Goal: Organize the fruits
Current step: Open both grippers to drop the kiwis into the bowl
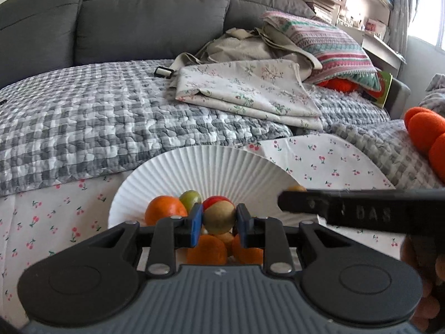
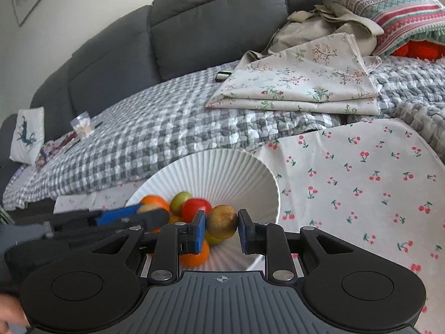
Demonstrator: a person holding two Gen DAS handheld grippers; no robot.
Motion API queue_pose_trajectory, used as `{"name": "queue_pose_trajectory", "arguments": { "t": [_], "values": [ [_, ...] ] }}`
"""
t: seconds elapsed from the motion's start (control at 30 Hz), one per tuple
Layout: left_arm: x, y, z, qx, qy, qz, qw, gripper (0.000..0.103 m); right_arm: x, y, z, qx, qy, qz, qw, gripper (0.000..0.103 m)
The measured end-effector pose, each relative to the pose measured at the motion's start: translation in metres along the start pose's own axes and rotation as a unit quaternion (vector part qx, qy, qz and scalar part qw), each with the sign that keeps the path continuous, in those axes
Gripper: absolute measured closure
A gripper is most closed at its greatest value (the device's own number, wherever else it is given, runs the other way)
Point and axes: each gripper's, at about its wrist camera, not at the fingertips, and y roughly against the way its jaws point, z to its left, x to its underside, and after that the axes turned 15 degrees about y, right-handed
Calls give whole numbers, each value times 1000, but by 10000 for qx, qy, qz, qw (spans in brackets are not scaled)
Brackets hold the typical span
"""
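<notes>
A white ribbed bowl (image 1: 211, 167) (image 2: 236, 172) stands on a cherry-print cloth and holds several fruits: oranges (image 1: 164, 211) (image 2: 194, 256), a green fruit (image 1: 190, 197) (image 2: 180, 199) and a red fruit (image 1: 215, 200) (image 2: 194, 207). My left gripper (image 1: 219, 224) is shut on a tan round fruit (image 1: 219, 217) just above the pile. My right gripper (image 2: 222, 226) is shut on a brown kiwi (image 2: 222, 221) over the bowl. The right gripper's finger crosses the left wrist view (image 1: 347, 211). The left gripper shows at the left of the right wrist view (image 2: 133, 214).
The cherry-print cloth (image 2: 361, 181) covers the surface to the right of the bowl. Behind it lies a grey checked quilt (image 1: 97, 117) on a grey sofa, with folded floral fabric (image 1: 250, 91), a striped pillow (image 1: 319, 44) and an orange plush (image 1: 425, 133).
</notes>
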Motion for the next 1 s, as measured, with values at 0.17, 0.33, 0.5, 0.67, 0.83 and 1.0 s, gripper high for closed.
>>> {"name": "queue_pose_trajectory", "arguments": {
  "t": [0.17,0.33,0.5,0.67,0.83,1.0],
  "values": [
    [3,-12,4,-68,39,73,9999,79,2,-19,-10,-68,-250,96,9996,80],
    [4,-11,2,-68,9,41,10000,78,4,-24,-11,-81,-283,103,9995,76],
    [-2,1,2,-12,64,-59,10000,65,1,-14,-18,-149,-585,-65,9982,74],
    [-11,25,9,12,367,-221,9991,62,-4,1,-21,-182,-745,-179,9969,74],
    [-6,45,14,-209,582,-206,9979,60,-7,21,-11,-259,-714,-225,9969,74],
    [6,67,11,-522,662,-224,9962,49,-2,48,8,-453,-634,-300,9965,71]
  ]
}}
